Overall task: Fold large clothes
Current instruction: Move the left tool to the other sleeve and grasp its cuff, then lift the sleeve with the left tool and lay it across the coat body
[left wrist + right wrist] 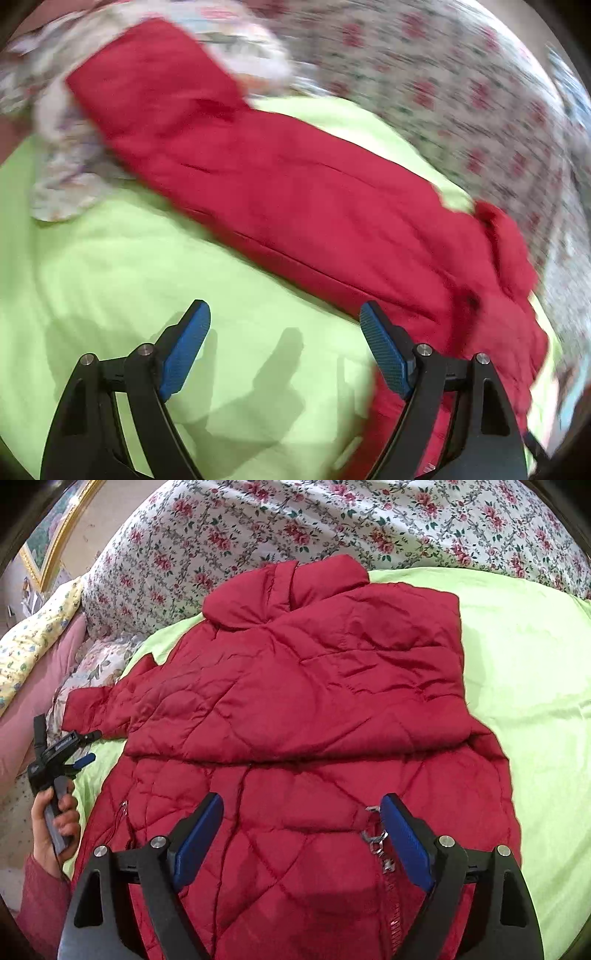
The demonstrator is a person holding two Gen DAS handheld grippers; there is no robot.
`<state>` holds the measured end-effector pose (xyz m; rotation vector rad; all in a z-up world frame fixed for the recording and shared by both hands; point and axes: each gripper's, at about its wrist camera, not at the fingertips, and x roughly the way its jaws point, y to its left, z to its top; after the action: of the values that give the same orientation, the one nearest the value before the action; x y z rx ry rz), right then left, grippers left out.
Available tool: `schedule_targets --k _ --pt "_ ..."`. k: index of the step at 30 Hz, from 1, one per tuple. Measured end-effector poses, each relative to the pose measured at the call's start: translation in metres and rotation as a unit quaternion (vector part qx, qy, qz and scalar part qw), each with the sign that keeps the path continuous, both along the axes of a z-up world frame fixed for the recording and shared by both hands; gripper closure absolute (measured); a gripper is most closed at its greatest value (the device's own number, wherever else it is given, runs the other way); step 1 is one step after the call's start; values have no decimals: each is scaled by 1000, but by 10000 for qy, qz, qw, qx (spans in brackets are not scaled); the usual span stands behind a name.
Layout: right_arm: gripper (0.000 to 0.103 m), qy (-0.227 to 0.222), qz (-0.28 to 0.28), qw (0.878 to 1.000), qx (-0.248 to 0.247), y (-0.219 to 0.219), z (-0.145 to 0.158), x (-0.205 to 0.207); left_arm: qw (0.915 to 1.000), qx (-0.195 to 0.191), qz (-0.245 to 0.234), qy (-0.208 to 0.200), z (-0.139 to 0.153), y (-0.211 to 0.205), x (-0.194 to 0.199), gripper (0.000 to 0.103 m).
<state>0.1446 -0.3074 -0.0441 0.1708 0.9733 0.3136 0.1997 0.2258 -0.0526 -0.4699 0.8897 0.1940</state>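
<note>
A red quilted jacket (317, 686) lies spread on a lime green sheet (535, 686), its upper part folded down over the body. My right gripper (303, 799) hovers open above the jacket's lower part, with the zipper (376, 842) beside its right finger. A sleeve (96, 709) sticks out to the left. Just below the cuff, a hand holds my left gripper (90, 746), open. The left wrist view is blurred: the red jacket (295, 192) runs diagonally, and the left gripper (285, 308) stands open over the green sheet (110, 258) with nothing between its fingers.
A floral quilt (258, 528) covers the bed behind the green sheet. A yellow flowered pillow (33, 642) and a pink cushion (40, 686) lie at the left. A gold-framed picture (51, 535) hangs at the upper left. Crumpled floral fabric (62, 173) lies by the jacket's far end.
</note>
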Motion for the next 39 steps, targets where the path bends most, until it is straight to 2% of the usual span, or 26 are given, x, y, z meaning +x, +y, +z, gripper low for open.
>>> schedule_targets --k 5,8,12,14,15,16,17,18,19,24,28,35,39 --pt "15 -63 253 9995 -187 12 2 -10 9974 78 722 36 -6 57 14 19" --pt "15 -106 348 9989 -283 16 5 -16 9932 129 1152 -91 -4 89 23 19" --pt "15 -98 350 9989 -286 16 7 -20 9893 -34 1442 -225 -2 119 39 19" --pt "15 -94 336 9989 -307 15 7 -22 9882 58 1511 -247 1 127 46 20" --pt "15 -85 320 9990 -309 14 6 -23 9879 107 1518 -281 2 130 50 36" --pt "15 -60 293 9991 -316 12 5 -23 9891 60 1435 -312 2 132 53 67" --pt "15 -37 273 9991 -325 10 3 -23 9908 -72 1316 -310 2 133 56 80" --pt "15 -19 254 9991 -327 9 2 -23 9916 -155 1239 -327 3 133 58 89" --pt "15 -2 230 9992 -316 7 2 -24 9919 -91 1198 -403 7 129 56 92" --pt "15 -14 151 9996 -254 4 1 -26 9941 207 705 -798 33 86 45 95" --pt "15 -22 136 9997 -210 3 1 -27 9917 374 305 -1189 60 55 22 95" --pt "15 -8 148 9998 -152 2 -1 -30 9830 200 -623 -1717 88 -15 1 95" --pt "15 -34 74 9999 -75 -2 2 -32 9769 60 -1128 -1816 95 -54 -3 95"
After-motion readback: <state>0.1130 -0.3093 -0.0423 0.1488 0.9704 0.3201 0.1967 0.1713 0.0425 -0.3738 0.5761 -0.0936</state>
